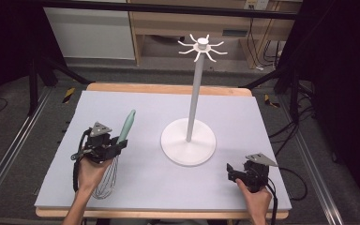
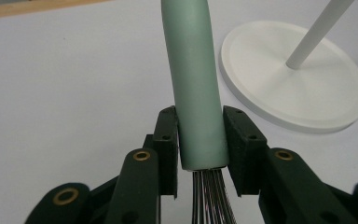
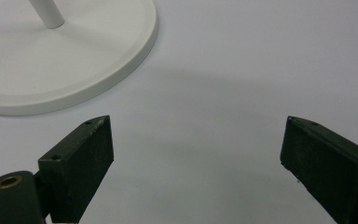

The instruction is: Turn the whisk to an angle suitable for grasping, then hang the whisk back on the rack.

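A whisk with a pale green handle (image 1: 127, 124) and steel wire loops (image 1: 107, 180) is at the left of the table. My left gripper (image 1: 120, 144) is shut on the handle's lower end, where the wires begin. Up close, the handle (image 2: 195, 79) rises between the two black pads (image 2: 167, 140), which press on both its sides. The wire end hangs down toward the person. A white stand (image 1: 189, 140) with a round base, a tall pole and a ring of hooks (image 1: 201, 47) on top is at mid-table. My right gripper (image 1: 228, 170) rests open near the front right, with nothing between its jaws.
A pale grey mat (image 1: 243, 112) covers the wooden table. The stand's base (image 3: 65, 60) lies just ahead and left of my right gripper. Black frame rails and cables run on the floor on both sides.
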